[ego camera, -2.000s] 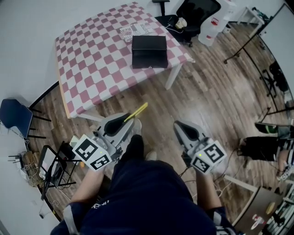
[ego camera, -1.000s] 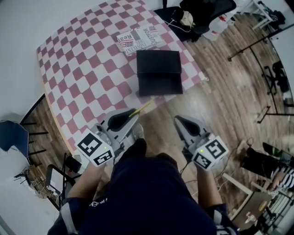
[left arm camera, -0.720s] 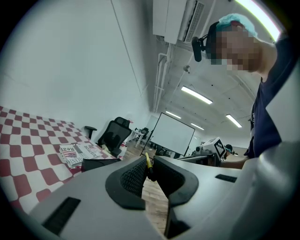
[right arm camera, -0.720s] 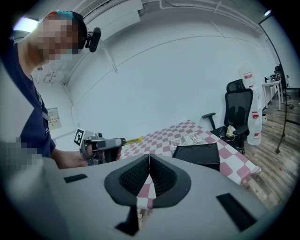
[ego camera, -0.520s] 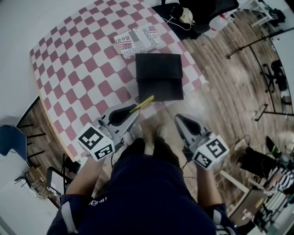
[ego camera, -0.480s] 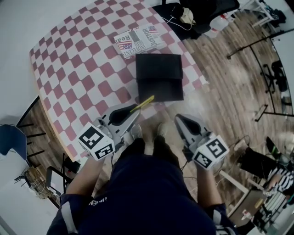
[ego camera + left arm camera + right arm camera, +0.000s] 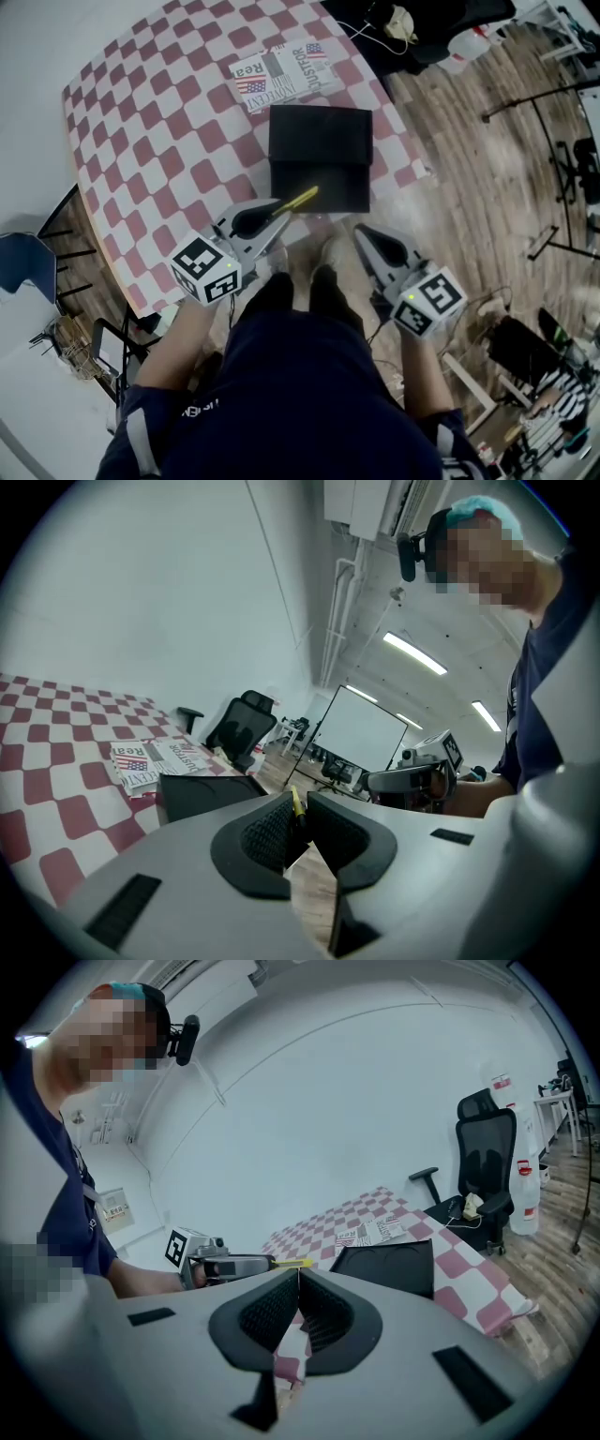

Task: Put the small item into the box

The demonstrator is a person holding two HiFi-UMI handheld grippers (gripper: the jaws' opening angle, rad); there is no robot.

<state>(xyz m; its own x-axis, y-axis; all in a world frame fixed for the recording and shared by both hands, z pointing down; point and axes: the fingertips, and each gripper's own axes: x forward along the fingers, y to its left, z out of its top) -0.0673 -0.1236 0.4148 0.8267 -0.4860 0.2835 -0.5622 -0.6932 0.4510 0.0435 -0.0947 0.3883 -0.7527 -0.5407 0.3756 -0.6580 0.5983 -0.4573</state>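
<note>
The closed black box (image 7: pixel 319 155) lies on the pink-checked table (image 7: pixel 159 159), near its front edge. My left gripper (image 7: pixel 275 212) is shut on a thin yellow stick-like item (image 7: pixel 298 200), whose tip reaches the box's near edge in the head view. In the left gripper view the yellow item (image 7: pixel 296 803) shows pinched between the pads, with the box (image 7: pixel 202 794) beyond. My right gripper (image 7: pixel 363 236) hangs over the wooden floor, right of the table corner, its jaws shut with nothing between them. In the right gripper view the box (image 7: pixel 389 1265) and the yellow item (image 7: pixel 292 1263) show ahead.
A folded newspaper (image 7: pixel 281 77) lies just behind the box. A black office chair (image 7: pixel 487 1162) and a white bottle (image 7: pixel 469 42) stand past the table's far right corner. Stands and cables cover the floor at right (image 7: pixel 553 187). A blue chair (image 7: pixel 23 258) stands at left.
The person has walked up to the table, so box and table are now much closer. The left gripper with the yellow item has moved forward to the box's near edge.
</note>
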